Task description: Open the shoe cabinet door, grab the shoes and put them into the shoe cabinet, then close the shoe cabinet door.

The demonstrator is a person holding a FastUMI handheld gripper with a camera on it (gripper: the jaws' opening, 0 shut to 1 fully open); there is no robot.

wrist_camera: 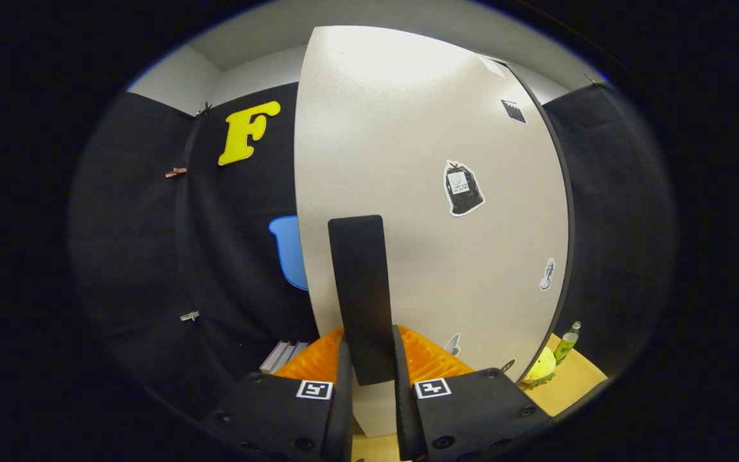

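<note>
Gripping the dark upright handle [362,295] of the shoe cabinet door [421,192], the gripper [369,378] has its two fingers drawn narrow, one pressing on each side of the handle's lower end. The door is a pale, broad panel standing just beyond the fingers, with a dark edge along its right side and several stickers [463,188] on its face. An orange ribbed piece [308,362] shows low behind the fingers, at the foot of the door. To the far right, a small green bottle [567,343] and a yellow-green round thing [541,367] sit on a light wooden surface [568,385]. To the left, clips [176,172] hold the dark cloth wall.
</note>
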